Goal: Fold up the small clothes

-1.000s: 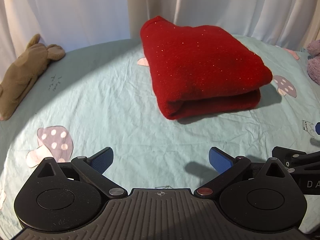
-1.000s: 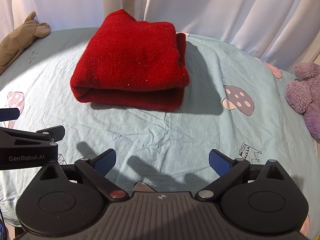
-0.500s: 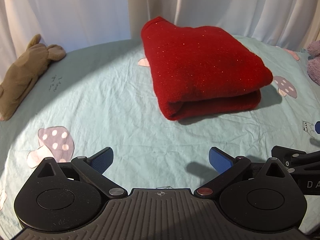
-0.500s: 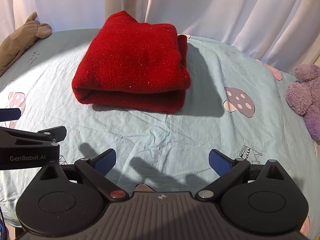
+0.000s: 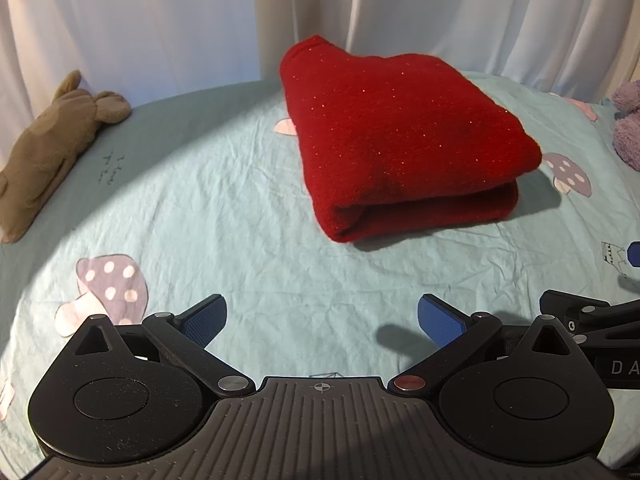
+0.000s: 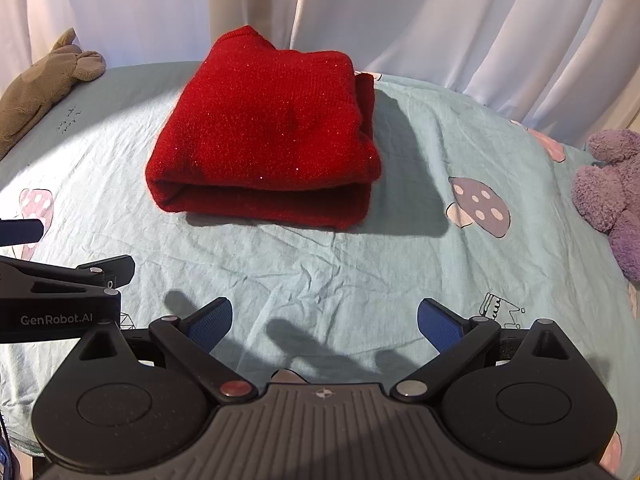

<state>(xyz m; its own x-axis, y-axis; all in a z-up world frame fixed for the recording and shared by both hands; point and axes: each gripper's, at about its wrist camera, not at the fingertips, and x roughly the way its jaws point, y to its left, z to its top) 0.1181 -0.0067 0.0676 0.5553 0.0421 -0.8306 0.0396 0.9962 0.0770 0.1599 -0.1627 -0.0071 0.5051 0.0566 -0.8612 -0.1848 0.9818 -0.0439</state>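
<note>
Red sweater handling starts from the left gripper (image 5: 320, 318) and right gripper (image 6: 325, 320), both spread wide and empty above the mushroom-print sheet (image 6: 360, 272). The red sweater (image 6: 264, 136) lies folded ahead of them, apart from both: soft, thick, probably light; pinch a layered edge.

Looks like a home bedroom: mushroom-print sheet (image 6: 400, 280), white curtains (image 6: 440, 20) behind, plush toys (image 6: 612, 188) at frame edges.
</note>
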